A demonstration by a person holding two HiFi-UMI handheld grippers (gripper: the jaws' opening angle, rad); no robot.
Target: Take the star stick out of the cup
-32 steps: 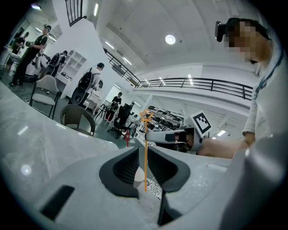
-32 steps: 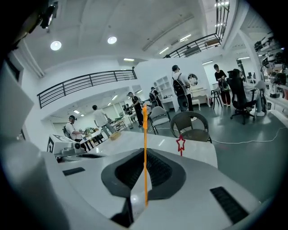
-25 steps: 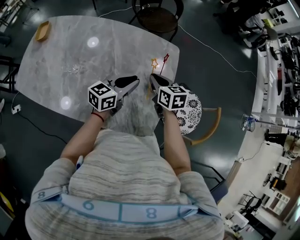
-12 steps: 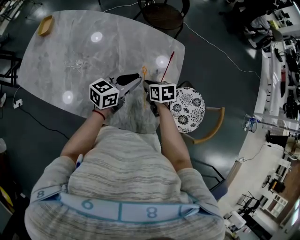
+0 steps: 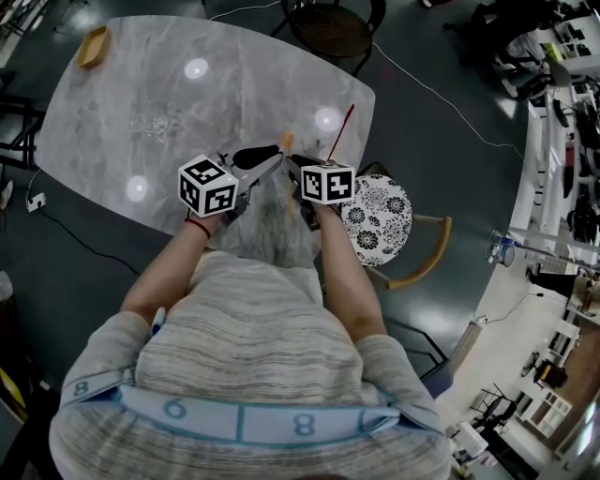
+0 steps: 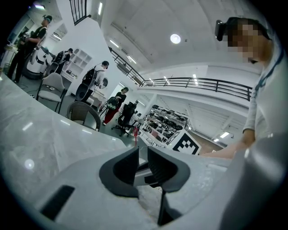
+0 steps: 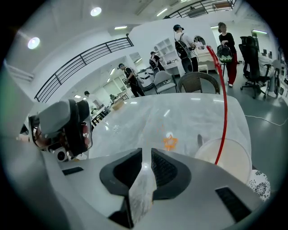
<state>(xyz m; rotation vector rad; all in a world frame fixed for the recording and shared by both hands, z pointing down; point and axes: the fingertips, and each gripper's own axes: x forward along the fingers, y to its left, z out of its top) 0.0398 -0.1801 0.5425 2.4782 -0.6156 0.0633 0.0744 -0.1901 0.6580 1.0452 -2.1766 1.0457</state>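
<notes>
- A grey marble-look table spreads under and ahead of the left gripper, with lamp glare on its top.
- The floor around it is dark and glossy. A white cable crosses it ahead and to the gripper's right.
- A patterned chair stands to the gripper's right, by the table's edge.
- A dark round chair stands well ahead, at the table's far edge.
- Far to the right, shelves and benches crowd the room's side.
- Overhead are a white ceiling, round lamps and a dark-railed balcony.
</notes>
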